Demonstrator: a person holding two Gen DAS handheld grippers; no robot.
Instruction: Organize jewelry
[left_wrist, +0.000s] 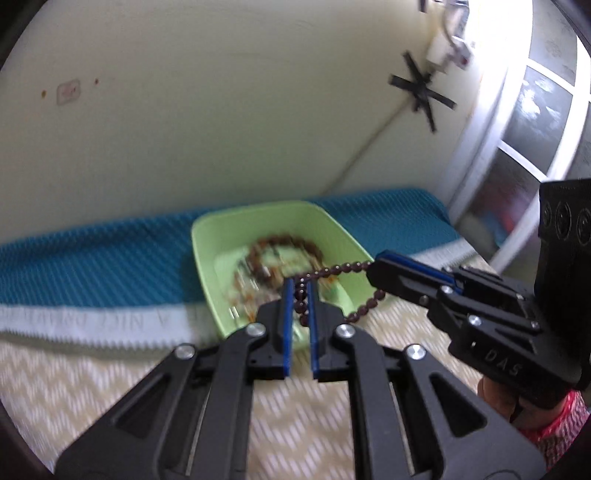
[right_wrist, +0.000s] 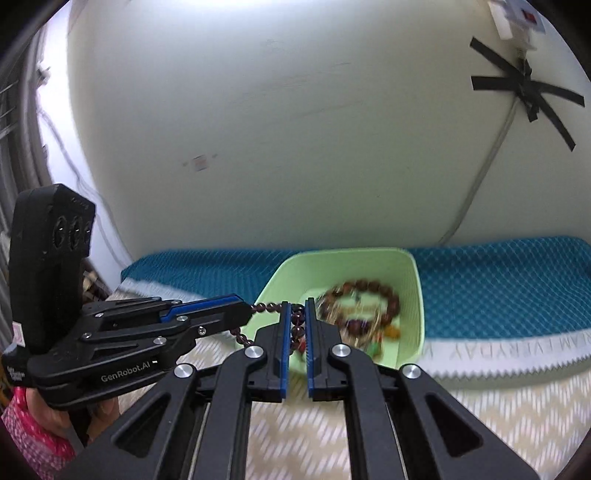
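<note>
Work looks midway: both the left gripper (left_wrist: 299, 291) and right gripper (right_wrist: 296, 317) pinch one dark bead strand (left_wrist: 332, 270) hanging above the green tray (left_wrist: 207, 236) at twelve o'clock, where other bracelets (right_wrist: 365, 302) already lie.

Dark purple bead strand (left_wrist: 334, 268) over green tray (left_wrist: 207, 236)
</note>
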